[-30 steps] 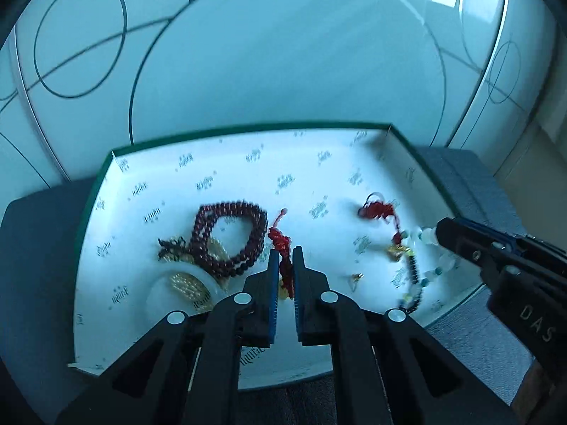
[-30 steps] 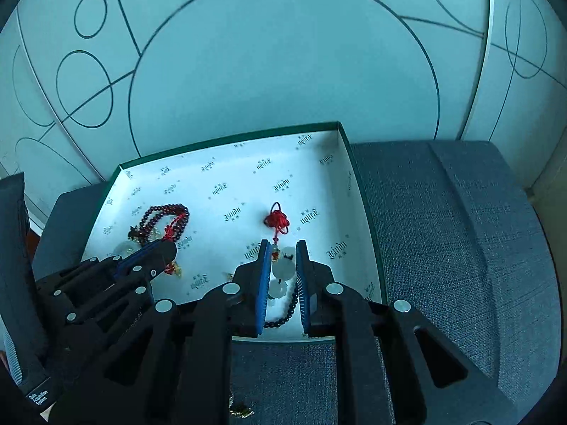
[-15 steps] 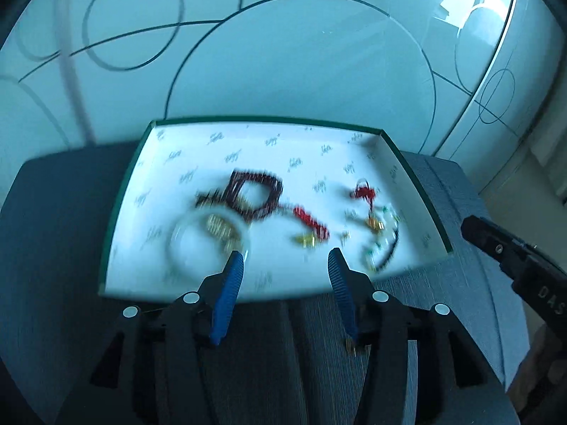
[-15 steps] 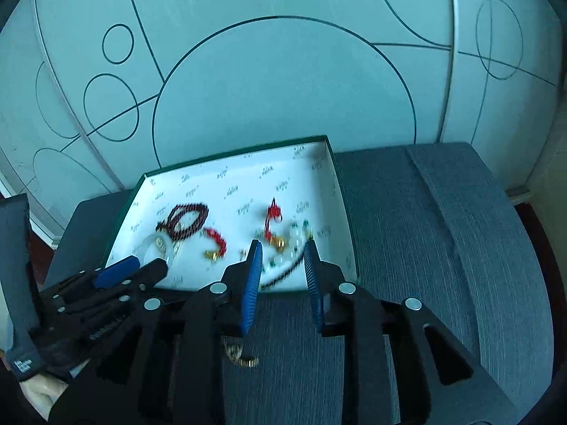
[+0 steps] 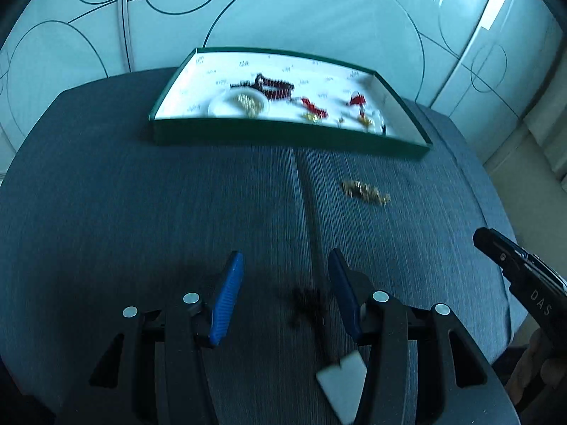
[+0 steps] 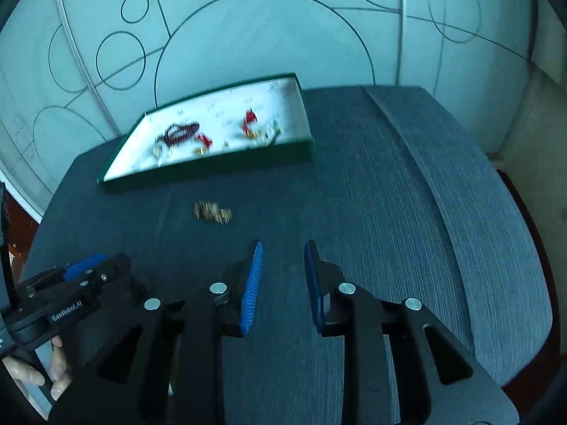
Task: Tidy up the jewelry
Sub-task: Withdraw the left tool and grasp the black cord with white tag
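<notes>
A green box (image 5: 283, 134) with a white lining stands at the far side of a grey cushion (image 5: 141, 212). In it lie a dark red bead bracelet (image 5: 276, 88), a white bangle (image 5: 219, 108) and red knotted pieces (image 5: 313, 106), all blurred. A gold chain (image 5: 365, 193) lies on the cushion in front of the box. My left gripper (image 5: 285, 258) is open over the near cushion. A dark blurred piece (image 5: 306, 304) with a white tag lies below, between its fingers and untouched. My right gripper (image 6: 283, 248) is open and holds nothing. The box (image 6: 212, 173) and chain (image 6: 212, 212) lie ahead of it.
A pale panel (image 6: 265, 53) with thin dark circles and arcs rises behind the cushion. The cushion's right part (image 6: 460, 212) is a lighter grey with a seam. A hand (image 6: 53, 364) holds the left gripper (image 6: 88, 269) at lower left. The right gripper's tip (image 5: 496, 248) shows at the right edge.
Both grippers have pulled back from inside the box to the near cushion. The left jaws let go of the red knotted piece and spread wide. The right jaws parted from the beaded string.
</notes>
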Tool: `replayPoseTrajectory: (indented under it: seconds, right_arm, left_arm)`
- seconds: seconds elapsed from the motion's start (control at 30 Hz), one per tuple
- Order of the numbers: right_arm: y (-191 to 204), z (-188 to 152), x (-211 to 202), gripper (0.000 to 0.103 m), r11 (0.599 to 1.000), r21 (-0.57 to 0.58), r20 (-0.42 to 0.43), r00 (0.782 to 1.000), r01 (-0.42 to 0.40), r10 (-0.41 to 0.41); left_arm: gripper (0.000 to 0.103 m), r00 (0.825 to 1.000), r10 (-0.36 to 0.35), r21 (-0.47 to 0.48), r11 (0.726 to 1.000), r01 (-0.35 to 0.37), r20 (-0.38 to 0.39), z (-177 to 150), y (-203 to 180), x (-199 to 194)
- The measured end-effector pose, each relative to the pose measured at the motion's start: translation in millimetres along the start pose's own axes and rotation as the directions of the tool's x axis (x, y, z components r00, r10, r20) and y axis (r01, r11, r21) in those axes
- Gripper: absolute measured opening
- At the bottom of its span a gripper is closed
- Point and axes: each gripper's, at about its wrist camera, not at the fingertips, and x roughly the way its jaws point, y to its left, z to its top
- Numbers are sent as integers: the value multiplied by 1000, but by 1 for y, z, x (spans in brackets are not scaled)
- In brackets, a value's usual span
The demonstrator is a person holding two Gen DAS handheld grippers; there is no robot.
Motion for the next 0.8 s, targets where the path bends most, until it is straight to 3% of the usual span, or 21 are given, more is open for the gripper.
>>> replayPoseTrajectory:
  seconds: [0.2,0.37,0.43,0.57,0.67,0.73,0.8]
  right_arm:
    - [-3,-34,-4,25,1000,-3,-41,999,6,-6]
    - [-3,-38,-3,25,1000,-1,-45,999,-4,4]
    - [-1,-39,-3,25,1000,-2,-45,999,-8,8]
    - [0,-40,0,25,1000,-1,-53,998,-17,17]
    - [0,-41,2,25,1000,2,-57,998,-23,23]
    - [-1,-40,3,25,1000,8,-59,998,-27,28]
    - [-1,-40,4,25,999,14,-60,998,-31,32]
  left_arm:
    - [50,1000,11,8,1000,-11,-14,-21,-8,3]
    - [51,1000,27,17,999,-27,-14,-26,-13,9]
    - [62,1000,27,27,999,-27,-6,-27,-16,9]
    - [62,999,39,56,998,-40,9,-29,-20,11]
    - [45,996,83,104,991,-86,34,-31,-25,12]
    - [18,994,94,119,988,-99,47,-31,-26,11]
    - [14,995,84,107,990,-89,51,-31,-23,11]
